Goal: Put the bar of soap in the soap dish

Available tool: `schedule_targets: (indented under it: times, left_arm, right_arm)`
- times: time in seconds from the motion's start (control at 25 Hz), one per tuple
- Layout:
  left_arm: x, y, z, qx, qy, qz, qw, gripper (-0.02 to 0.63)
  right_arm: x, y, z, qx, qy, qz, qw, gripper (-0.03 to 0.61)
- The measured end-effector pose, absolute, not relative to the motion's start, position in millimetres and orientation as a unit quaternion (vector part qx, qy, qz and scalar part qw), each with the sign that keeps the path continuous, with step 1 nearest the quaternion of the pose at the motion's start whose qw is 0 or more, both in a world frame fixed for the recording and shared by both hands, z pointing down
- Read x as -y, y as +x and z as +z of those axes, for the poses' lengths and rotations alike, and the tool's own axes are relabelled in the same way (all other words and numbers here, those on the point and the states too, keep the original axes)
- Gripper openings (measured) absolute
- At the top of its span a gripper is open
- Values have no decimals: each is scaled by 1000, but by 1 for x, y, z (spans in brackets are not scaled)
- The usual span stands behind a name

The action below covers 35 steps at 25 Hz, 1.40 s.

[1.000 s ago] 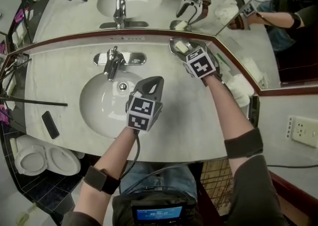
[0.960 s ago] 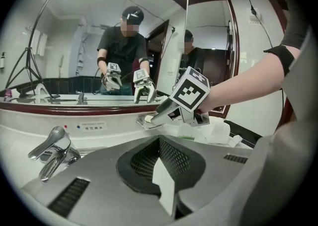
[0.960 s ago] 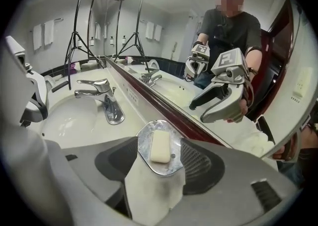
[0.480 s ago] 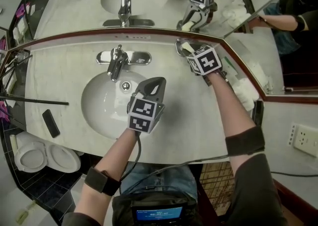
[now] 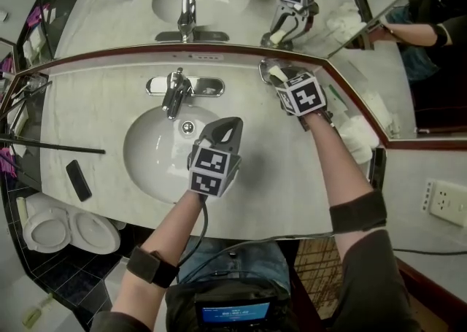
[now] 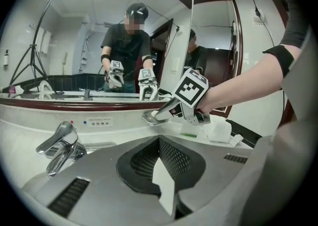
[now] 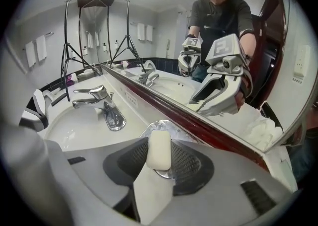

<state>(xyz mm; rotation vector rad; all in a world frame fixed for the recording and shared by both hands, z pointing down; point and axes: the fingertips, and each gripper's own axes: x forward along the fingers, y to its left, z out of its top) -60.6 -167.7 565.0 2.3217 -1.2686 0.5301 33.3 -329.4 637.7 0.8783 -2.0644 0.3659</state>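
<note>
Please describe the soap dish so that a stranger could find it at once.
On the marble counter, go right from the faucet along the mirror's red-brown frame. The soap dish sits close to that frame, just before its bend. It is the only shiny, shallow silver dish; its neighbour is a crumpled white cloth.

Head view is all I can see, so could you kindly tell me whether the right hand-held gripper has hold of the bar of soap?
Observer: Yes. The right hand-held gripper has just closed its jaws on the bar of soap, which stands upright between them.
Operator: Where is the soap dish from there?
Observer: The soap dish lies directly beneath and behind the bar, against the mirror's frame. I cannot tell whether they touch.
Operator: And the left one?
Observer: The left hand-held gripper has its jaws together with nothing between them.
</note>
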Motion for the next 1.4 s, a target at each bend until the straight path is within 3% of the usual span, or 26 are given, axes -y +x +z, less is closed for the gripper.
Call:
schedule_targets:
  times: [0.72, 0.92, 1.4]
  left_arm:
    - [107, -62, 487, 460, 848, 197, 176, 2]
    - [90, -69, 481, 464, 846, 203, 168, 2]
    - [76, -86, 480, 479, 835, 209, 170, 2]
  right_arm:
    - [197, 58, 499, 870, 363, 117, 314, 158]
    - [156, 63, 507, 872, 362, 122, 307, 156]
    - [82, 27, 574, 877, 290, 119, 365, 158]
